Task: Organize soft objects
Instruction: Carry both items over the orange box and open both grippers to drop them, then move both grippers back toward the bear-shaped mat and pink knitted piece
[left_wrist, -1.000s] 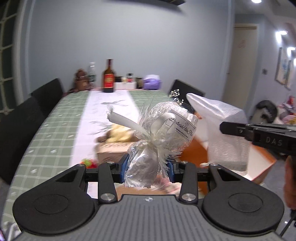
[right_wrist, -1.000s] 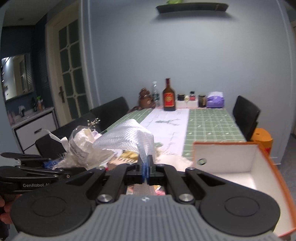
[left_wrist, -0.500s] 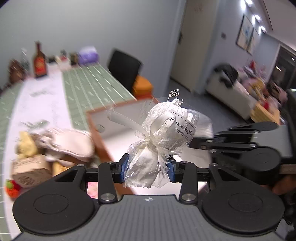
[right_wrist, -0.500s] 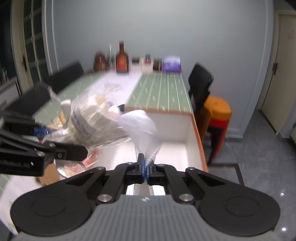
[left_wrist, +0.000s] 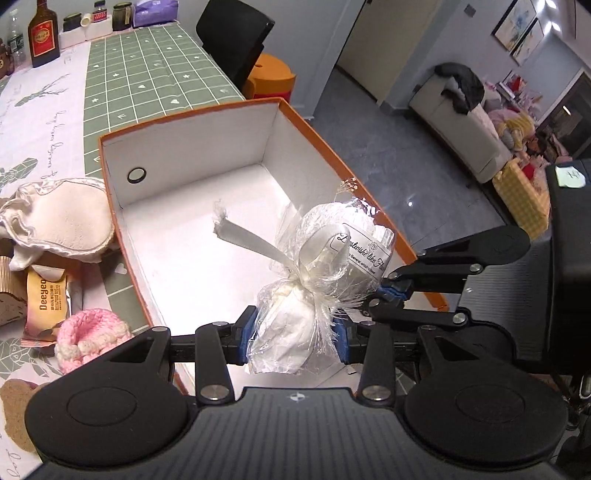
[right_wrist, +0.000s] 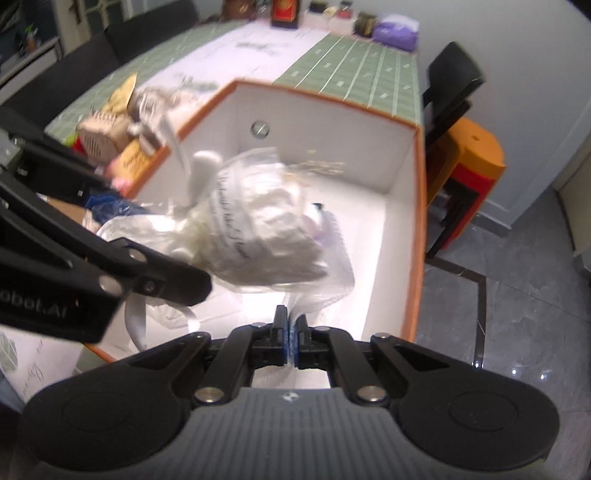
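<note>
My left gripper is shut on a white soft bundle wrapped in clear cellophane, tied with a white ribbon and bearing a label. It hangs over the near end of an open orange box with a white inside. My right gripper is shut on a thin white mesh bag, also held over the box. The bundle shows blurred in the right wrist view, just left of the mesh bag. The right gripper shows at the bundle's right side in the left wrist view.
Left of the box on the green checked tablecloth lie a cream cloth pouch, a snack packet, a pink knitted item and a wooden piece. Bottles and jars stand at the far end. A black chair and orange stool stand beyond.
Both grippers have swung right and tilted down from above the table to over the open box, each still holding its item. They are now close together.
</note>
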